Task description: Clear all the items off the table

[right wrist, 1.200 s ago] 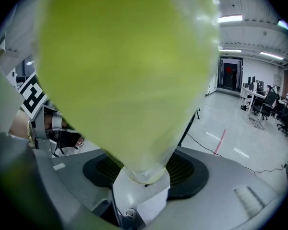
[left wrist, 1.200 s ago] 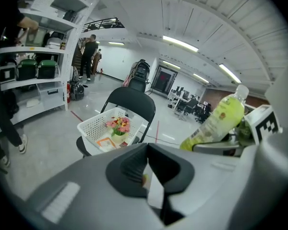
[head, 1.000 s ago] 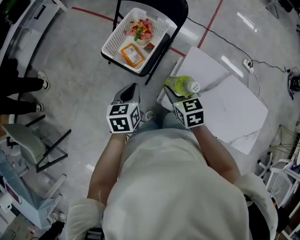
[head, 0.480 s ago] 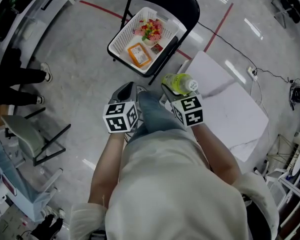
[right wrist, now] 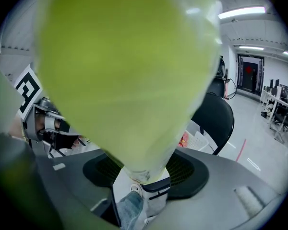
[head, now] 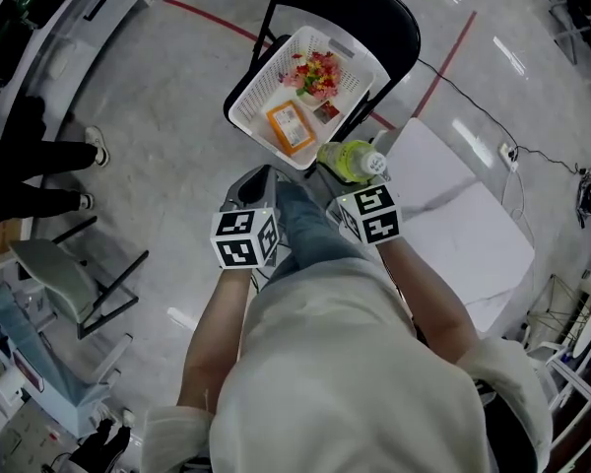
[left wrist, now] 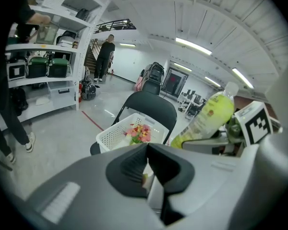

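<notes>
- In the head view, a white perforated basket (head: 248,95) sits on the seat of a black folding chair (head: 374,8) at the upper centre of the frame.
- Inside it we see a flat orange packet (head: 290,126) towards the lower corner, a red-and-yellow bundle (head: 315,72) above it, and a small dark red item (head: 327,112) to the right.
- The right claw (right wrist: 144,169) holds a yellow-green bottle (head: 350,159) with a white cap between its pads.
- In the head view, the bottle lies on its side at frame centre. It is just below the basket's lower corner and beside the upper left corner of the white counter (head: 473,235).
- The left claw (left wrist: 148,150) is closed tight, with nothing between its pads.
- The bottle carries a label with fine print, but we cannot read it.
- The print on the orange packet is also too small to read.
</notes>
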The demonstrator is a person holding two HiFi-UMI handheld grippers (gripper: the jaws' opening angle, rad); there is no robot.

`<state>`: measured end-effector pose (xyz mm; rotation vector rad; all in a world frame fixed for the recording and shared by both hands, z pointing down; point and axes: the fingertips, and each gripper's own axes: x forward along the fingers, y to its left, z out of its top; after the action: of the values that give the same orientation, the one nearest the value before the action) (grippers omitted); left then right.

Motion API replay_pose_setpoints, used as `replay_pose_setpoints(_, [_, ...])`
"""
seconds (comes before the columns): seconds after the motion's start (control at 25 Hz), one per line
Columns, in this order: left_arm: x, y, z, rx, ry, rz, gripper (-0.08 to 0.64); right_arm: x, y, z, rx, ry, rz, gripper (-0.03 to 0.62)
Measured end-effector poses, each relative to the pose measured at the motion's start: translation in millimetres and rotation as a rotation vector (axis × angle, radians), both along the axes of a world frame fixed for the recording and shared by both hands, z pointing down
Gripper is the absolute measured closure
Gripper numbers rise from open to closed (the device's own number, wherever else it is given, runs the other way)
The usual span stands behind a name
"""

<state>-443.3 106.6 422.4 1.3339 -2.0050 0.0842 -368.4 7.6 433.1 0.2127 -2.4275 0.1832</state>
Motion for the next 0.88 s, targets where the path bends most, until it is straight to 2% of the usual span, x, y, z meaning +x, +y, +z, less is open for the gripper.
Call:
replay_pose_setpoints(0.36, [-53.0,-14.3,21.5,-0.026,0.068,-0.067,0.551,-58.4,-24.5,24.6,-0.028,0.052,-0.022,0.321])
replay_pose_setpoints(0.88, [-97.1,-42.6,67.7,-0.082,0.11,-0.063,0.551,-134.5,-44.6,85.4,-0.042,0.083,-0.063,0.321])
